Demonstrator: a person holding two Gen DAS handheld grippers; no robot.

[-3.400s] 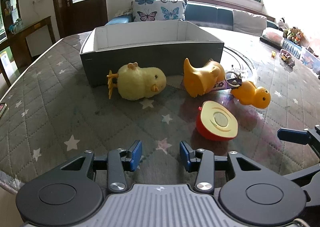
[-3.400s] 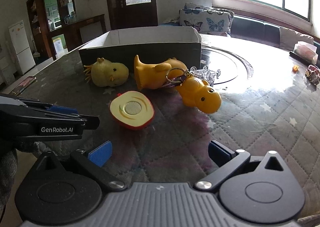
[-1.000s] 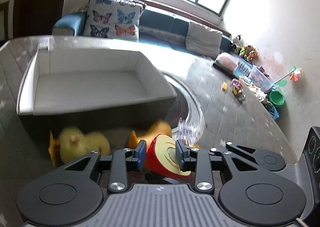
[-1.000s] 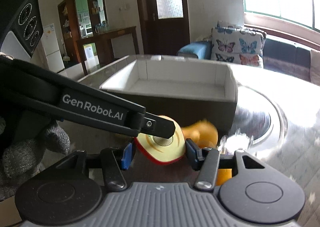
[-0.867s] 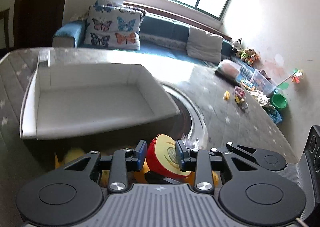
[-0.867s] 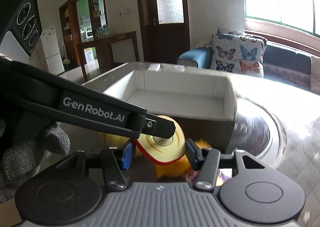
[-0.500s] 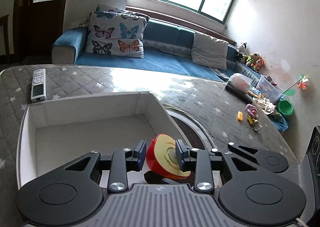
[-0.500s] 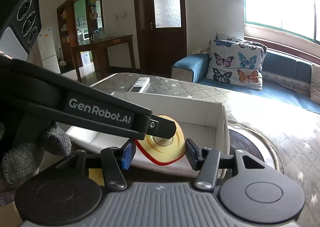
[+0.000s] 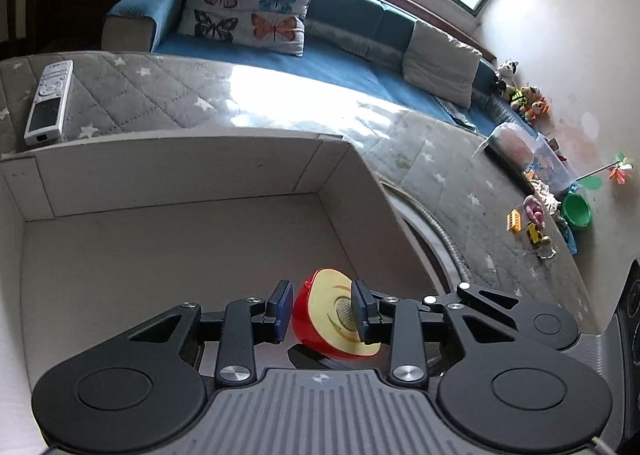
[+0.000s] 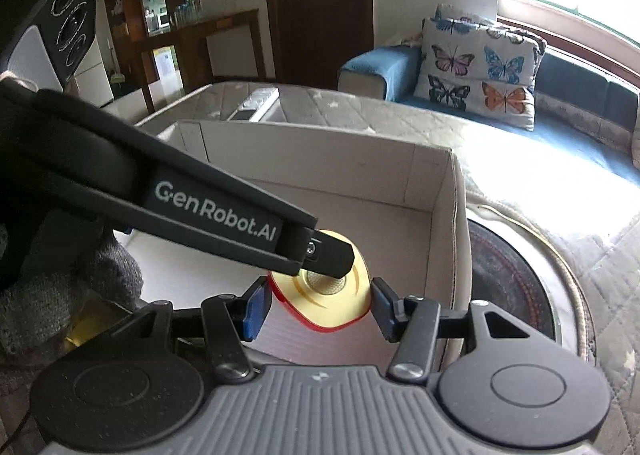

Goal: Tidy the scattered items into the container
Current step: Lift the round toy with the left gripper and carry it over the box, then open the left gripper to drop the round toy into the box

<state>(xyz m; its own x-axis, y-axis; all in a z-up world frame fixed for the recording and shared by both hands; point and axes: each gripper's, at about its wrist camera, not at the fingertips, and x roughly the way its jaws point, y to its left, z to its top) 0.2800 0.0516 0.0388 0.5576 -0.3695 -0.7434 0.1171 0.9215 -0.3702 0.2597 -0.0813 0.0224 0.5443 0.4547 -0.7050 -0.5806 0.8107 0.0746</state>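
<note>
A red toy apple half (image 9: 330, 317) with a yellow cut face is held between both grippers above the open cardboard box (image 9: 168, 255). My left gripper (image 9: 322, 313) is shut on it, one pad on the red skin, one on the cut face. My right gripper (image 10: 318, 305) is shut on the same apple half (image 10: 324, 305) from its sides. The left gripper's finger (image 10: 320, 251) lies across the cut face in the right wrist view. The box's white inside (image 10: 360, 223) is below the apple half. The duck toys are out of sight.
A remote control (image 9: 48, 103) lies on the quilted table beyond the box's far wall. A round glass turntable (image 10: 516, 287) is right of the box. Small toys (image 9: 532, 223) sit at the table's far right edge. A blue sofa with butterfly cushions (image 9: 248, 15) stands behind.
Both grippers have carried the apple half up from the table and forward over the box. The ducks have dropped out of view.
</note>
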